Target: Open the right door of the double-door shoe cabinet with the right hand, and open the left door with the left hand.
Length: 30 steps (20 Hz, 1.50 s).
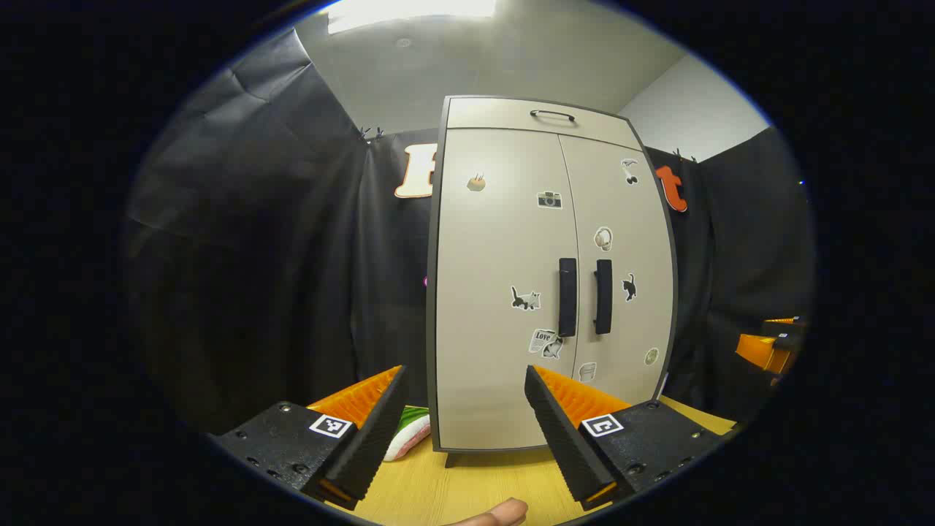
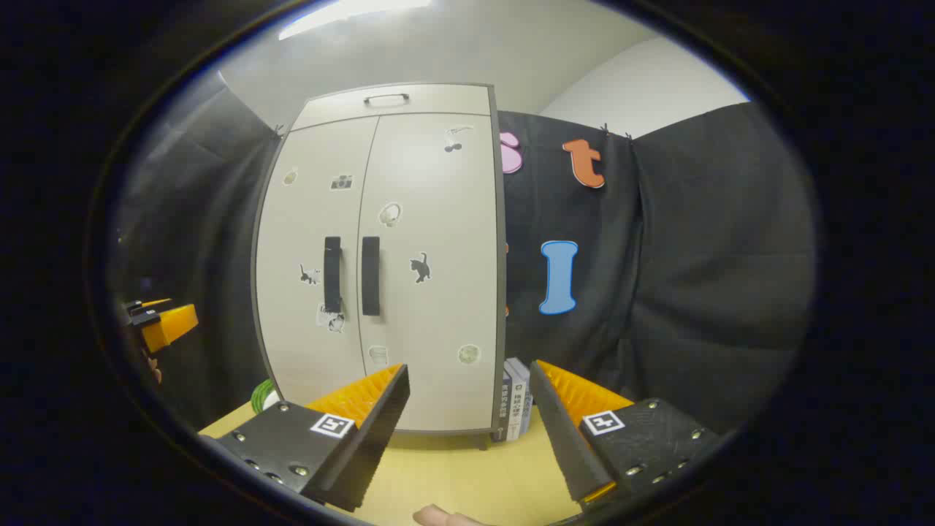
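Left gripper view: left gripper [image 1: 464, 416] hovering before shoe cabinet [image 1: 548, 274] standing on wooden surface [image 1: 467, 489], both doors shut; fingers spread wide, holding nothing. Left handle [image 1: 567, 296] waiting.

Right gripper view: right gripper [image 2: 467, 416] facing cabinet, fingers spread, gripping nothing. Advice: be centring on right handle [image 2: 370, 275], closing across bar, pulling outward along hinge arc.

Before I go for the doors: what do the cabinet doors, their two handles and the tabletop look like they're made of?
Cabinet doors: smooth matte beige panels, probably laminated board; stickers lie flat on them.
Handles: black vertical bars, plastic or coated metal; cannot tell which.
Tabletop: pale yellow wood-grain surface, likely laminate or veneer.
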{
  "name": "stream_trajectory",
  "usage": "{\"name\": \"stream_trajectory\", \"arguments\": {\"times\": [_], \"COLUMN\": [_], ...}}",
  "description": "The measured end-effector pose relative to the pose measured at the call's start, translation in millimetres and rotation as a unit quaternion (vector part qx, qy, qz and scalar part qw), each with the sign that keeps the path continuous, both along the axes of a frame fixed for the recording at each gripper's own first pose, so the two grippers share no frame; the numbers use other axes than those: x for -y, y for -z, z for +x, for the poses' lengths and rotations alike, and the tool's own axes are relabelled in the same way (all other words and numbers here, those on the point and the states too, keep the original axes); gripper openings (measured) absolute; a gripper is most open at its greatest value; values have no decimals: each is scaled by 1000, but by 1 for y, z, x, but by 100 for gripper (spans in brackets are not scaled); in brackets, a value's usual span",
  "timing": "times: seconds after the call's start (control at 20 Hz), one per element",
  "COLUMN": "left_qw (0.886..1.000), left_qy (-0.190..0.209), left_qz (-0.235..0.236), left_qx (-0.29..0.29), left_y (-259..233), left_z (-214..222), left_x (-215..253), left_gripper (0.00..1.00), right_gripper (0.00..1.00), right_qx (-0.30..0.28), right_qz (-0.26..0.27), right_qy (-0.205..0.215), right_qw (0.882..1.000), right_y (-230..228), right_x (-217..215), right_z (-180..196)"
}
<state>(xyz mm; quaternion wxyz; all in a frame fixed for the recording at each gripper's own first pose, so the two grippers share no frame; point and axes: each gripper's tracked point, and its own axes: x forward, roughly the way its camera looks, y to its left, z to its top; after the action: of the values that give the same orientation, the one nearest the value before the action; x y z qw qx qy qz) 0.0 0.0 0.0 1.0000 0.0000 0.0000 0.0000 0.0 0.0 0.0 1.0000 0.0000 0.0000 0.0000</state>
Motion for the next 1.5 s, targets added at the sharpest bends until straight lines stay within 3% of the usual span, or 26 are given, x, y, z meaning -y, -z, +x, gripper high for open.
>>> {"name": "stream_trajectory", "arguments": {"times": [0.85, 1.1, 1.2, 1.5], "left_qw": [1000, 999, 999, 1000], "left_qy": [28, 27, 28, 13], "left_qz": [-1, 17, 12, 6], "left_qx": [-6, -9, -13, -13], "left_y": [20, 30, 37, 52], "left_z": [4, -3, -6, -16], "left_x": [31, 20, 16, -11], "left_gripper": [97, 98, 98, 98], "right_gripper": [98, 98, 98, 98], "right_qx": [6, 21, 30, 26], "right_qz": [-14, -6, -2, -5], "right_qy": [-24, -45, -68, -76], "right_qw": [1000, 999, 997, 997], "right_y": [5, -10, -21, -46], "right_x": [-20, -46, -68, -119], "right_z": [25, 65, 88, 169]}}
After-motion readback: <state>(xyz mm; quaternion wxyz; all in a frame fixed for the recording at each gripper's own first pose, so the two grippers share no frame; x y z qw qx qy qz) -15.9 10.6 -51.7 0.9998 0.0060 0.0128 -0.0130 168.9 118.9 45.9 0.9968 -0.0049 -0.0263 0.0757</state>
